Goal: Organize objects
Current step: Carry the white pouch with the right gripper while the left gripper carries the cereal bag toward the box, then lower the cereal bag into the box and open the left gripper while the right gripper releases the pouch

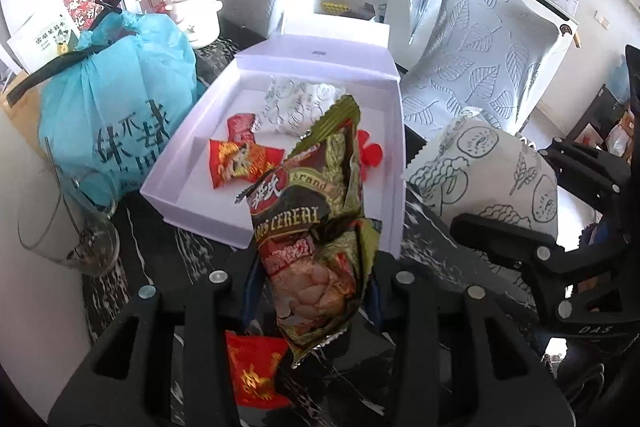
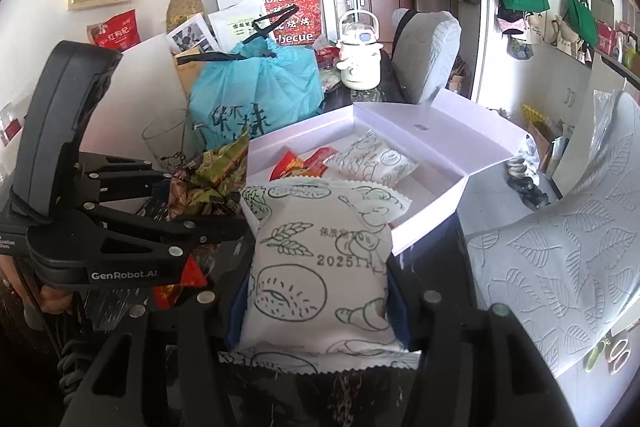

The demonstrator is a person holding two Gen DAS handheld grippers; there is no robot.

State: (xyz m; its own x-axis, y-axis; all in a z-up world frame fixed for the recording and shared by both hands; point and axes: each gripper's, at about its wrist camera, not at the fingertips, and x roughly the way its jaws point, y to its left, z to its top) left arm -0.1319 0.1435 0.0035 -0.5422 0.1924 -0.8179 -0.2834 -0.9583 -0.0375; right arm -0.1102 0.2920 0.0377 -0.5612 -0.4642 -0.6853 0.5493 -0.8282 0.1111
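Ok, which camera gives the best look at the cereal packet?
The left wrist view. The cereal packet stands in the middle, gripped by the left gripper, with its label readable. The right wrist view shows only its crumpled top at the left, behind the left gripper's fingers.

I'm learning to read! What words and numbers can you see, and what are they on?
"CEREAL" and "brand": green snack packet in the left gripper.
"2025", rest unclear: white pouch in the right gripper.
"GenRobot.AI": left gripper's side.
"Northeast": red poster.
Blue bag's characters: unreadable.
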